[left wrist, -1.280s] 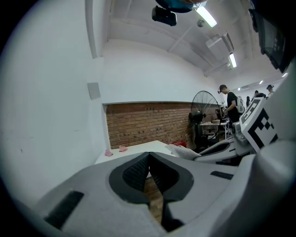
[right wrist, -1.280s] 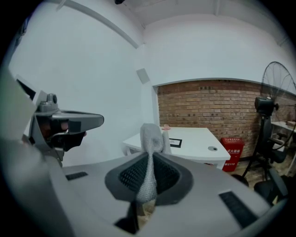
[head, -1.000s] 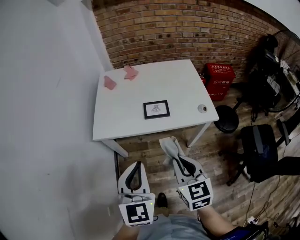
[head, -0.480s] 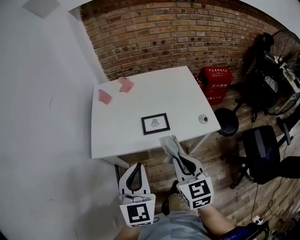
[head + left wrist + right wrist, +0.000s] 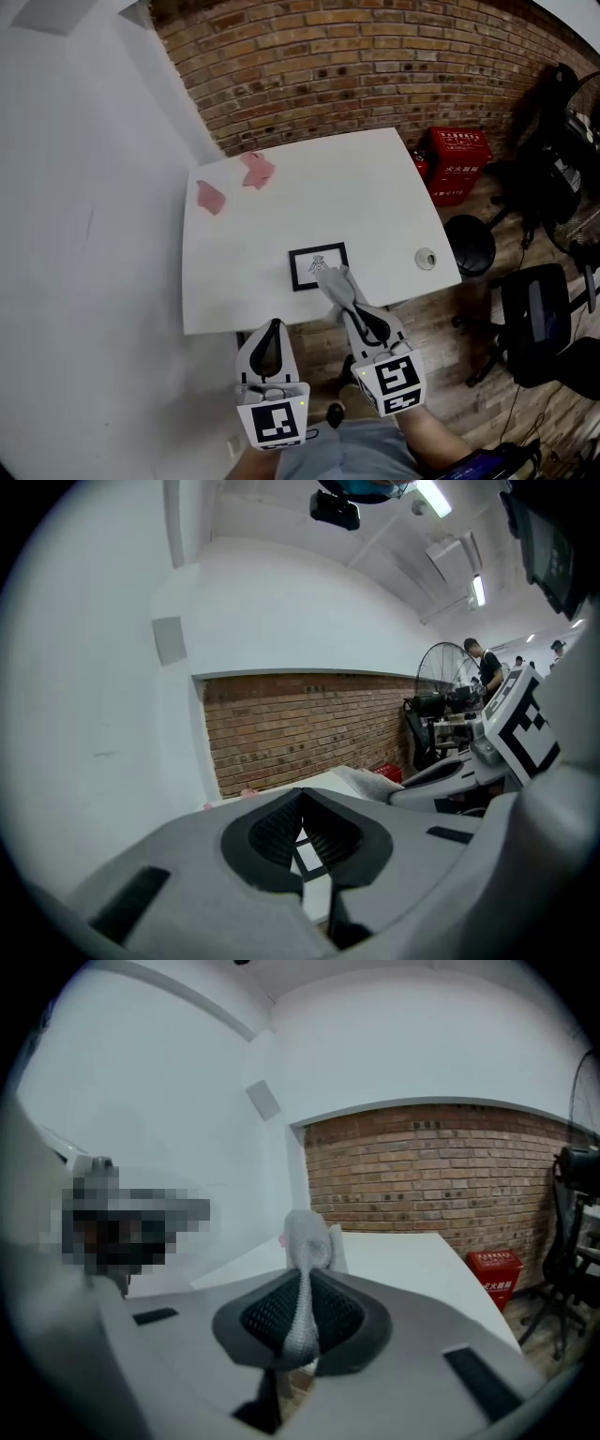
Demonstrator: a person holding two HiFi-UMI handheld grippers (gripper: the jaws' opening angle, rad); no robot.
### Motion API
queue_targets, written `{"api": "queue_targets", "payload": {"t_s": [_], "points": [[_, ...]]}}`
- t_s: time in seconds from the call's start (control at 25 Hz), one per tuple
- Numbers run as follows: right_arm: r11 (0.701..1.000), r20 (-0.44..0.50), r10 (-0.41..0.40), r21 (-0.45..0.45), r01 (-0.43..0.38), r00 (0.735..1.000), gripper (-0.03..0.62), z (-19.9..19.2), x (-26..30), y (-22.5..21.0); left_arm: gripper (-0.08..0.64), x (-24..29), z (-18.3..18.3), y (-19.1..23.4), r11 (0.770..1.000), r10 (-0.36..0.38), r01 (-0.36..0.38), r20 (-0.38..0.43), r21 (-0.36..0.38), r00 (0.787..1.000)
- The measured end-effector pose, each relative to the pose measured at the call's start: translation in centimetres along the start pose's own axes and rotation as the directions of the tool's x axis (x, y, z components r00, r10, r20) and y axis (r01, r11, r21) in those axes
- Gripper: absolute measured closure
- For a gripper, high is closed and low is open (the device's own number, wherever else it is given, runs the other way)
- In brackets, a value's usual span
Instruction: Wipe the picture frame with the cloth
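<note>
Right hand-held gripper (image 5: 352,313): clamped on the grey cloth (image 5: 337,284), which stands out past the jaws as a crumpled tuft.
Left hand-held gripper (image 5: 272,327): jaws together with nothing between them. It hangs nearer the person than the picture frame (image 5: 307,271) and to the frame's left, short of the tabletop (image 5: 356,197).
Picture frame: lying flat and face up close to the tabletop's near edge, in the same spot on the tabletop as a second ago.
What changed: a second ago the cloth hung over the floorboards, well short of the frame. The person has stepped in since, and from the head view the cloth's tip now overlaps the frame's near right part.
Contact: I cannot tell whether the cloth rests on the frame or hangs just above it.
Meaning for the task: the approach looks about finished and the wiping seems not yet begun. The next move would be pressing the cloth down and sweeping it across the face.
Risk: the frame lies loose, so a firm stroke could push it along the tabletop. The free left gripper could steady it.
Elsewhere: two pink scraps (image 5: 210,197) lie beyond the frame to its left, and a small round object (image 5: 426,258) lies to its right.
</note>
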State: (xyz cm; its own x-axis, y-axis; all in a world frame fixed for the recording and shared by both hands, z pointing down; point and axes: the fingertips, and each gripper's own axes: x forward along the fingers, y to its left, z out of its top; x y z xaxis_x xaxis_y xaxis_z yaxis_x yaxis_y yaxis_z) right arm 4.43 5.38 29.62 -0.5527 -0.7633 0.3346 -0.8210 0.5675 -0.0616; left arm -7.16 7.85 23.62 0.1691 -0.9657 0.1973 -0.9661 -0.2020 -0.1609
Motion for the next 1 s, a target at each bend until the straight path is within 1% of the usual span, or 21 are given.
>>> {"api": "queue_targets", "payload": {"t_s": [0.16,0.28,0.44,0.52,0.64,0.8,0.88,1.0], "points": [[0.999,-0.008,0.054,0.001,-0.054,0.999,0.558,0.8,3.4,-1.4,0.551,2.8,1.0,0.8,0.999,0.041,-0.041,-0.005,0.011,0.999],[0.997,-0.005,0.082,-0.009,-0.082,0.997,0.558,2.2,4.8,-1.9,0.551,3.9,2.4,1.5,0.998,0.069,-0.069,0.005,0.010,0.998],[0.990,-0.004,0.131,-0.044,-0.131,0.991,0.558,4.2,7.2,-1.7,0.551,5.4,3.4,3.6,0.992,0.125,-0.125,0.011,-0.017,0.992],[0.988,-0.008,0.143,-0.055,-0.143,0.990,0.558,4.8,8.5,-1.4,0.551,6.1,3.4,4.8,0.990,0.138,-0.137,0.017,-0.022,0.990],[0.988,-0.026,0.145,-0.059,-0.146,0.989,0.558,5.0,10.4,-1.0,0.551,7.2,2.8,6.5,0.990,0.137,-0.137,0.003,-0.033,0.991],[0.988,-0.051,0.144,-0.046,-0.146,0.988,0.558,5.0,12.9,-0.4,0.551,9.1,1.8,8.5,0.992,0.118,-0.119,-0.029,-0.043,0.993],[0.989,-0.075,0.146,-0.028,-0.148,0.986,0.558,4.3,14.0,0.1,0.551,9.9,0.7,9.2,0.993,0.101,-0.104,-0.055,-0.051,0.993],[0.990,-0.130,0.138,0.006,-0.139,0.982,0.558,2.0,15.5,0.6,0.551,11.2,-1.8,9.7,0.995,0.060,-0.067,-0.110,-0.067,0.992]]}}
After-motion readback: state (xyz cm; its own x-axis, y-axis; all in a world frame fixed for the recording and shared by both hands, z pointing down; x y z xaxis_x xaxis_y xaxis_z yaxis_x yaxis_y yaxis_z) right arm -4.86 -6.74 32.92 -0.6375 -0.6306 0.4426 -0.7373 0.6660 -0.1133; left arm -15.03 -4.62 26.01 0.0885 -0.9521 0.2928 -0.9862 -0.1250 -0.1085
